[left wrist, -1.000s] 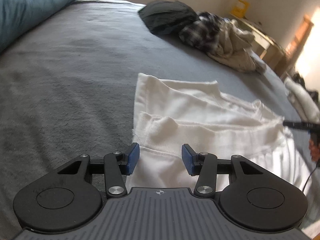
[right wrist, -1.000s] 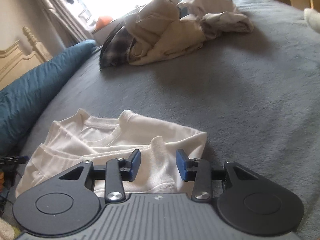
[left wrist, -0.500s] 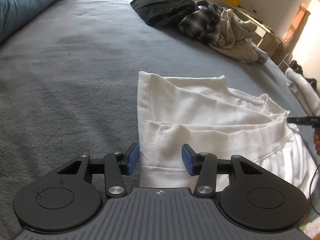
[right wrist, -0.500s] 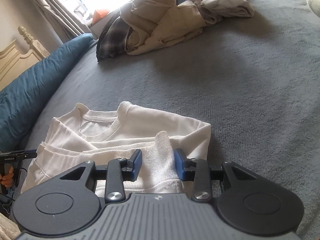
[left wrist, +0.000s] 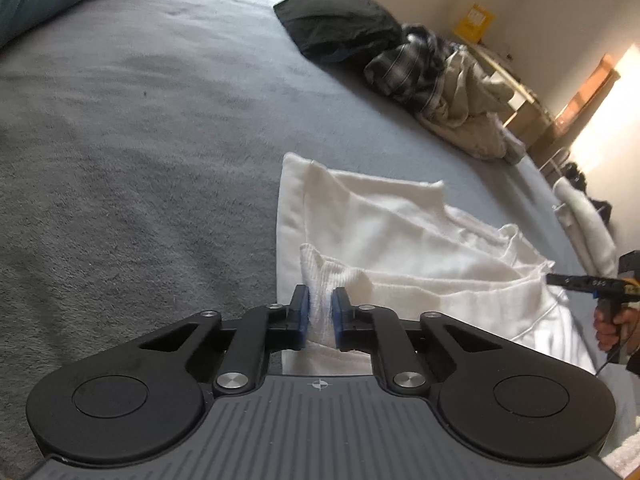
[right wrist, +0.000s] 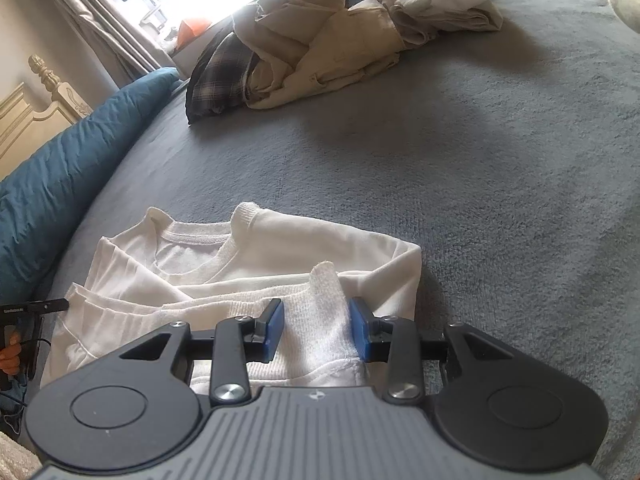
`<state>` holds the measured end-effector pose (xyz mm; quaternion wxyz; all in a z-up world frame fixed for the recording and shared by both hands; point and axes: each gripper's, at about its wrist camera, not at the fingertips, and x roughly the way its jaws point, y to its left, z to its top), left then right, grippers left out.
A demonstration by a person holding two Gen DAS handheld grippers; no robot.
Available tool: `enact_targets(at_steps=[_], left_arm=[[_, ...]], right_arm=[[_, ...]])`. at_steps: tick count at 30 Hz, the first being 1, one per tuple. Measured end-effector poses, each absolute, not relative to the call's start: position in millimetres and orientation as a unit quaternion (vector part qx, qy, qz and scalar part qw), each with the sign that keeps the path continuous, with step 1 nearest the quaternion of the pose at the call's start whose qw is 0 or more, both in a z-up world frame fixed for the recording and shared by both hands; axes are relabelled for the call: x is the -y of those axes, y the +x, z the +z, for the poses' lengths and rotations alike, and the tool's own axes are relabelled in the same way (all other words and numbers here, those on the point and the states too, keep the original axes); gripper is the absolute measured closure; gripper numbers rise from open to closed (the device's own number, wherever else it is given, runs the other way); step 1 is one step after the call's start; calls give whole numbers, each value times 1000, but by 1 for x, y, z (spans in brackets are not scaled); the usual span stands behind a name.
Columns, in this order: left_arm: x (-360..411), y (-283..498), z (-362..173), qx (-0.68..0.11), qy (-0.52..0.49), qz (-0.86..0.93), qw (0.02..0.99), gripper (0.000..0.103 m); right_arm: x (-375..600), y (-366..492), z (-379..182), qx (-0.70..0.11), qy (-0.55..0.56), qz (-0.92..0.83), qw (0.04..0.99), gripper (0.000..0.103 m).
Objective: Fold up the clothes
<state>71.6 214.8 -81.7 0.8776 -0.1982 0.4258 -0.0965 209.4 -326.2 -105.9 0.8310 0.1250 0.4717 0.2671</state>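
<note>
Grey bed [left wrist: 160, 160], white sweatshirt [left wrist: 380, 224] lying flat on it. Left gripper [left wrist: 319, 312] closing, pinching its ribbed edge. Right gripper [right wrist: 316, 326] around a ribbed cuff [right wrist: 326, 312]; squeezing or not, hard to tell.

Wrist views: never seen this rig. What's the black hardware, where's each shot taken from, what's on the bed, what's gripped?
No robot here: a person holds a two-finger gripper in each hand, with a fisheye camera on each looking along its blue-padded fingers. In the left wrist view, the left gripper is closing on a ribbed edge of the white sweatshirt. In the right wrist view, the right gripper straddles another ribbed edge; whether its pads press is unclear. The sweatshirt lies part-folded on a grey bed cover, with a heap of unfolded clothes behind and a blue pillow alongside.
</note>
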Motion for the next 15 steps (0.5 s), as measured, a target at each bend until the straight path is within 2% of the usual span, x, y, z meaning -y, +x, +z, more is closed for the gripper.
enact_targets(at_steps=[6,15], left_arm=[[-215,76,-85,-433,-217,-106,868,93],[-200,81,-84,-444,-179,-116,871,76]], right_arm=[[328,209,-108,-470,132,267,831,65],[328,208,-103,-476,125,271,827,63]])
